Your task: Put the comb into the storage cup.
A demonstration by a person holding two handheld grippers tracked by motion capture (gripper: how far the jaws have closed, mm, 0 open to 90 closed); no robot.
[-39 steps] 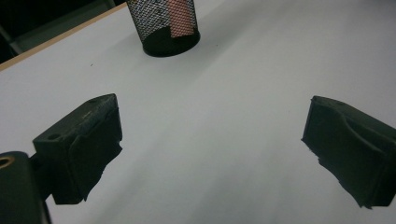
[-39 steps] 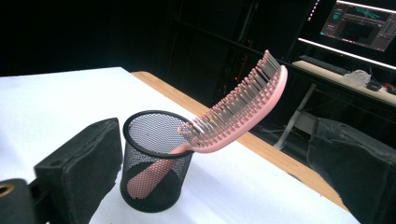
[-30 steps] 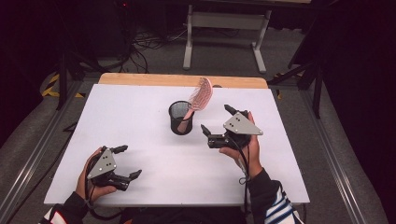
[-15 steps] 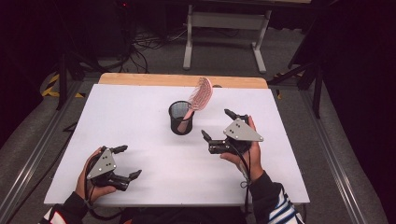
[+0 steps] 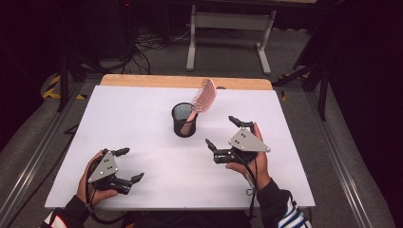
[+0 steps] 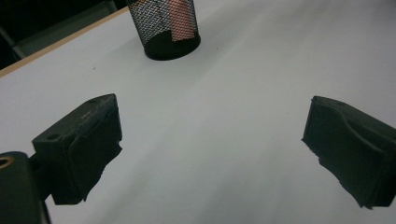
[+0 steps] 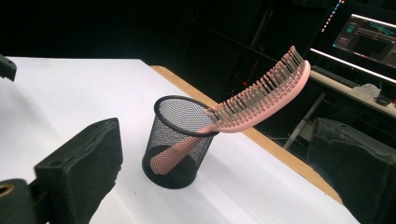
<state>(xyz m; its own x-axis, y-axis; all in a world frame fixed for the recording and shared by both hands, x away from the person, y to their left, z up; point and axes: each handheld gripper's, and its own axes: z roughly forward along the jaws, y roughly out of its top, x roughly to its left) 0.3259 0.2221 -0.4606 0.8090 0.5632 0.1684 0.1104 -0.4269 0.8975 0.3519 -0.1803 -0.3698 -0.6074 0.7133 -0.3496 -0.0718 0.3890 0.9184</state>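
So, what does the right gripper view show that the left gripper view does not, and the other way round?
The right gripper view shows the whole pink brush, bristles out over the rim, the handle down in the black mesh cup, and a lit screen behind. The left gripper view gives the cup's lower part, a pink patch through the mesh, and more of the white table. Both share the cup, the table and open black fingers.

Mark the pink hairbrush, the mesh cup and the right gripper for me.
Pink hairbrush (image 7: pixel 261 100): right gripper view, on the bristled head.
Mesh cup (image 7: pixel 175 140): right gripper view, on its wall.
Right gripper (image 5: pixel 223 130): high view, between its open jaws.
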